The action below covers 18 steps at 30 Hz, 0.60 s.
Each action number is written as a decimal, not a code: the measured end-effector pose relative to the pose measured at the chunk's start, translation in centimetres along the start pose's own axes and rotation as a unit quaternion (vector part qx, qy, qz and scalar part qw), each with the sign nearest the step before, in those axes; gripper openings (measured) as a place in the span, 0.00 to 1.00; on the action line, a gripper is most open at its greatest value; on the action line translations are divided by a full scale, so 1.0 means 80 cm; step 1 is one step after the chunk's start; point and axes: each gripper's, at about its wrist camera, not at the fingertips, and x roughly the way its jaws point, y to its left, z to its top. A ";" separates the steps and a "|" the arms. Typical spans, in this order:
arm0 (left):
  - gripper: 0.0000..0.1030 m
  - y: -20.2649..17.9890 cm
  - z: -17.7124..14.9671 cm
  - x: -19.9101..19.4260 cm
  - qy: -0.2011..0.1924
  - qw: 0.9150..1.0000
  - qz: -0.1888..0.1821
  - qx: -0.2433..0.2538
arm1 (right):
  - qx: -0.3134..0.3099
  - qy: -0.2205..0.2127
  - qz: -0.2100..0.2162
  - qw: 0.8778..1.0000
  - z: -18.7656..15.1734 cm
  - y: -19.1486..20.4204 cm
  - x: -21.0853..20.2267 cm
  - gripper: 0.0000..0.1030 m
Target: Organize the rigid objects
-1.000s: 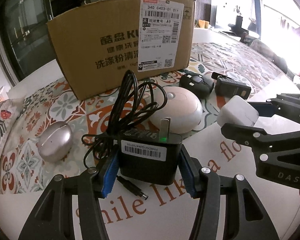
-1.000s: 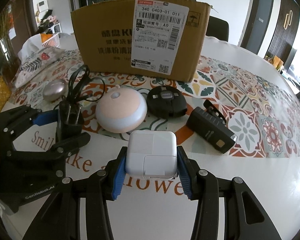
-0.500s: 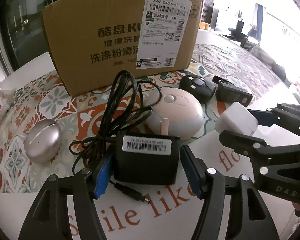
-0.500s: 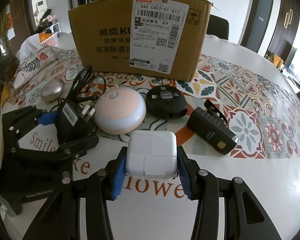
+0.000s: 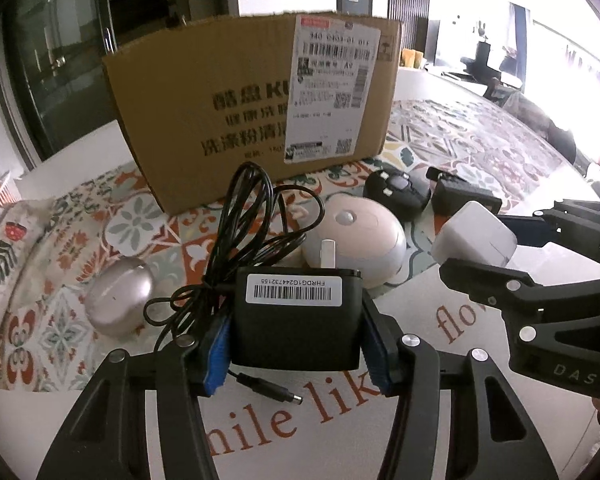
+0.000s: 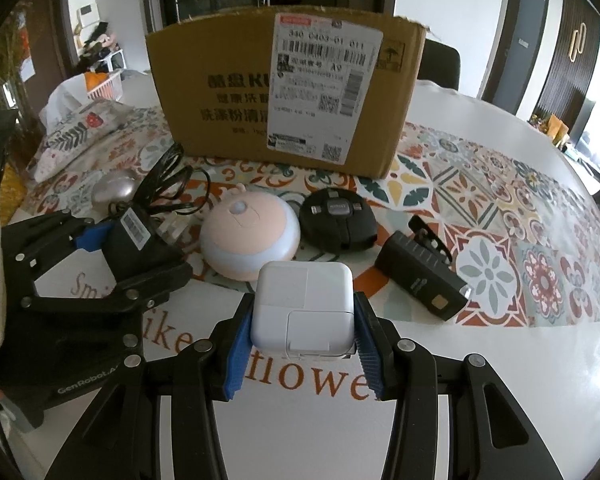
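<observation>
My left gripper is shut on a black power adapter with a barcode label, held above the table; its black cable trails behind. It also shows in the right wrist view. My right gripper is shut on a white square charger, held above the table; the charger also shows in the left wrist view. A brown cardboard box stands upright beyond both grippers.
On the patterned cloth lie a pink round device, a round black cable reel, a black rectangular device and a silver oval case. A floral pouch lies far left.
Both grippers have risen and moved back a little with their loads. The black adapter has tipped so its labelled face points up and forward.
</observation>
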 end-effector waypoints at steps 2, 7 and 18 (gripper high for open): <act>0.53 0.001 0.005 -0.008 -0.006 1.000 0.004 -0.002 | -0.001 -0.006 0.000 1.000 0.003 0.001 -0.006 0.46; 0.53 0.003 0.020 -0.033 -0.020 1.000 0.013 -0.012 | 0.000 -0.026 0.004 1.000 0.016 0.002 -0.030 0.46; 0.53 0.019 0.068 -0.088 -0.052 0.997 0.038 -0.039 | 0.011 -0.083 0.009 0.996 0.057 0.001 -0.082 0.46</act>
